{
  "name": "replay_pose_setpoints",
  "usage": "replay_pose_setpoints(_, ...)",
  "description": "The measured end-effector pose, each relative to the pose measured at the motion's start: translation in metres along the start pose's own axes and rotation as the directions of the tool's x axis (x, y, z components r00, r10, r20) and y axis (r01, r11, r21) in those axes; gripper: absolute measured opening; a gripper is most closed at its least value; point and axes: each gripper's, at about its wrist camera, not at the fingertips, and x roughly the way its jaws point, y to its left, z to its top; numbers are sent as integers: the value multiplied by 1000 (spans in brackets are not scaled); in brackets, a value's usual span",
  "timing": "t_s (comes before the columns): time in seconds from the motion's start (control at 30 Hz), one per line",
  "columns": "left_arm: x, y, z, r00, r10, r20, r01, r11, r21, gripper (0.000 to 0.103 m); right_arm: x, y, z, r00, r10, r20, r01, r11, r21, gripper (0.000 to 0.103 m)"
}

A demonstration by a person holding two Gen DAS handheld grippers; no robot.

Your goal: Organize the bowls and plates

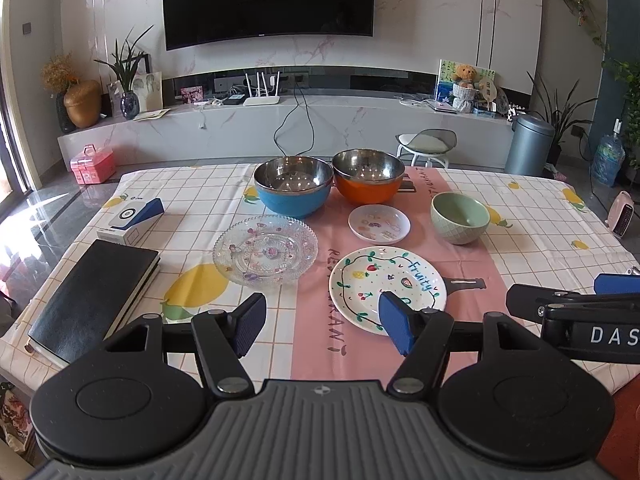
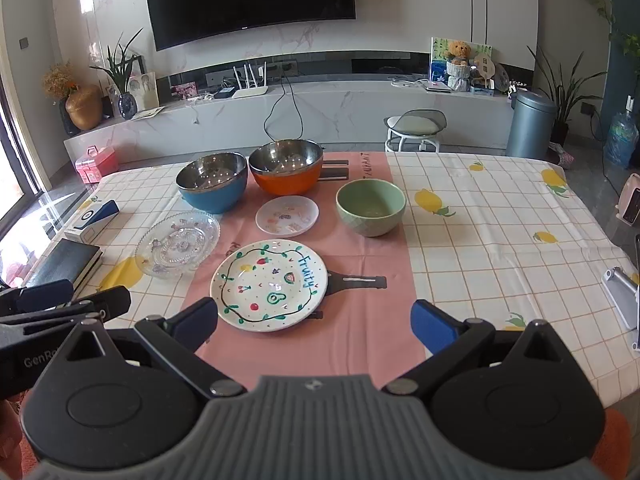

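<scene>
On the table stand a blue steel bowl (image 1: 294, 192) (image 2: 212, 188), an orange steel bowl (image 1: 368, 182) (image 2: 286, 172) and a green ceramic bowl (image 1: 460, 218) (image 2: 371, 208). In front of them lie a clear glass plate (image 1: 265, 250) (image 2: 178, 244), a small white saucer (image 1: 379, 223) (image 2: 287, 216) and a large white "Fruity" plate (image 1: 386, 284) (image 2: 269, 284). My left gripper (image 1: 322, 326) is open and empty above the near table edge, its right pad over the Fruity plate's near rim. My right gripper (image 2: 314, 326) is open and empty, just in front of that plate.
A black notebook (image 1: 94, 296) (image 2: 60, 262) and a white-and-blue box (image 1: 130, 220) (image 2: 92, 218) lie at the table's left. A silver stand (image 2: 622, 296) sits at the right edge. A pink mat (image 1: 320, 340) runs down the checked tablecloth (image 2: 500, 240).
</scene>
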Motion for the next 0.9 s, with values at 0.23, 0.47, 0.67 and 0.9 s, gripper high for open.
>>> replay_pose_setpoints(0.23,1,-1,-2,1000,-3,-4,3,1000,-6,77,1,0,-1,1000,0,-2,0,1000,-1,101)
replay_pose_setpoints(0.47,3,0,-4,1000,-13,-16,12,1000,-18,77,4,2,-2,1000,-3,-11,3,1000,-6,101)
replay_pose_setpoints(0.67,2,1,-4,1000,-17,-20,17,1000,-22,77,4,2,-2,1000,-3,-12,3,1000,-6,101)
replay_pose_setpoints(0.9,3,0,-4,999,-22,-26,22,999,-26,77,5,1,-4,1000,-4,-19,4,1000,-8,101)
